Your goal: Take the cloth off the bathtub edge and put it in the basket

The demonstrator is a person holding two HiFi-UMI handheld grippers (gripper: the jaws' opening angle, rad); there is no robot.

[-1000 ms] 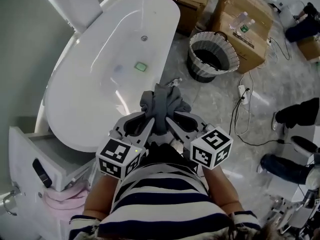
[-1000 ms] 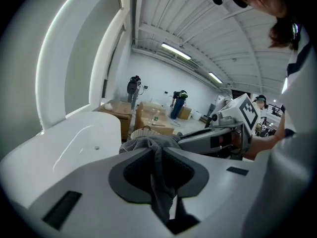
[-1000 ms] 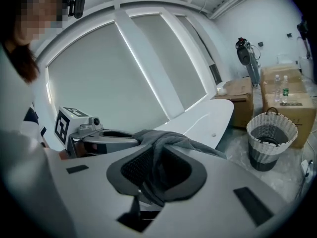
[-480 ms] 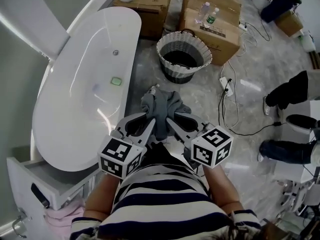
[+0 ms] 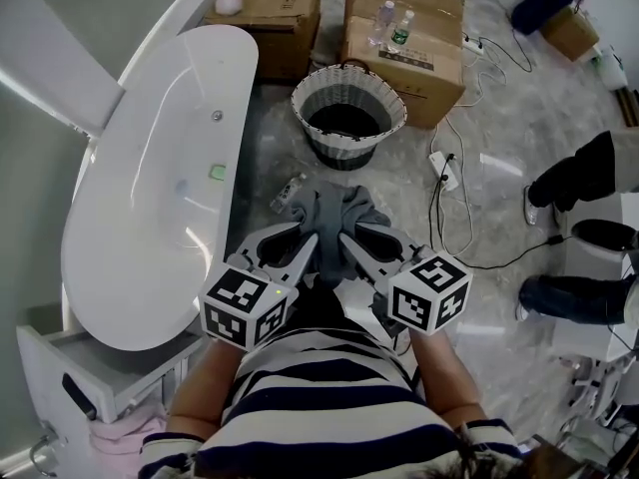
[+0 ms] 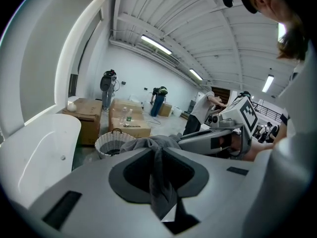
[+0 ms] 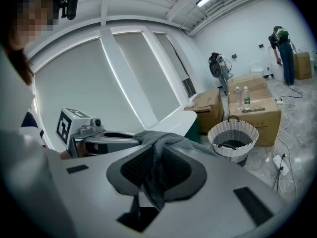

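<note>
1. Tongs came nearest, side by side in front of the person's striped shirt point(image 5: 329, 397). The left tongs point(image 5: 312, 240) and right tongs point(image 5: 344, 238) were each clamped on a fold of the grey cloth point(image 5: 334, 211). Neither grip looked any different from a second earlier.
2. The cloth hung bunched at the two tips, over the bare floor point(image 5: 479, 118). It was clear of the bathtub point(image 5: 238, 128) and not yet in the basket point(image 5: 344, 150).
3. Against the earlier frame, the whole view had swung. The bathtub had slid to the left, so its rim no longer lay under the cloth.
4. The basket had been off to the upper right. It now stood straight ahead of the tongs, closer than before, with its mouth facing up.
5. Judged from that, the lift off the tub edge was done and the carry was well along. What remained was to bring the cloth over the rim and let both tongs go.
6. Farthest off, the boxes point(image 5: 409, 53) with bottles point(image 5: 391, 20) on top sat just behind the basket.
</note>
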